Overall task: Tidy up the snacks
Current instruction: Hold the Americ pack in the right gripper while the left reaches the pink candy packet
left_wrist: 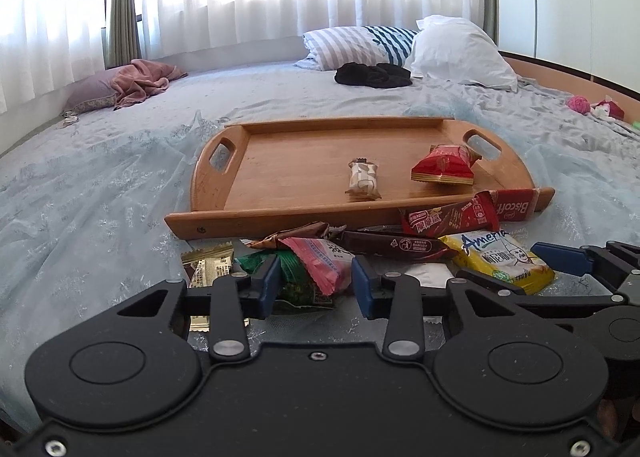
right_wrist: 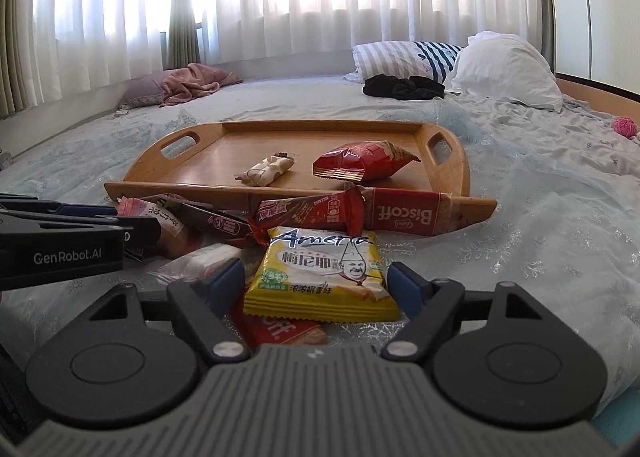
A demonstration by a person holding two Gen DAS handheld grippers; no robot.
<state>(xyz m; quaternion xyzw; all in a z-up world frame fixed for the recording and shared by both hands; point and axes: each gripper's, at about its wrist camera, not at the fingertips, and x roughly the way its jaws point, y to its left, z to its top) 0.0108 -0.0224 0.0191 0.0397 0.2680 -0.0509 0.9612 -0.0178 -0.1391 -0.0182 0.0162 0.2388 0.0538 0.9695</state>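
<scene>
Wooden tray (left_wrist: 280, 217), smooth bamboo w/ rounded ends and cut-out handles, sits on the wrinkled pale-blue bedsheet (left_wrist: 100, 197), long axis across the view. On it: a small cream wrapped bar (left_wrist: 363, 179), long axis pointing away from the camera, and a puffy red foil packet (left_wrist: 442, 167) nearer the right handle.

Snack pile lies on the sheet just in front of the tray's near rim. Left gripper (left_wrist: 316, 285) is narrow, blue pads either side of a crinkly pink packet (left_wrist: 326, 261) lying over a green packet (left_wrist: 292, 277); can't tell if the pads actually press it.

Right gripper (right_wrist: 316, 281) is mid-width, straddling a flat yellow packet (right_wrist: 324, 277), pads at its side edges, grip unclear. The packet's printed top points toward the tray. Red Biscoff pack (right_wrist: 404, 213) leans on the tray's rim, long axis sideways.
</scene>
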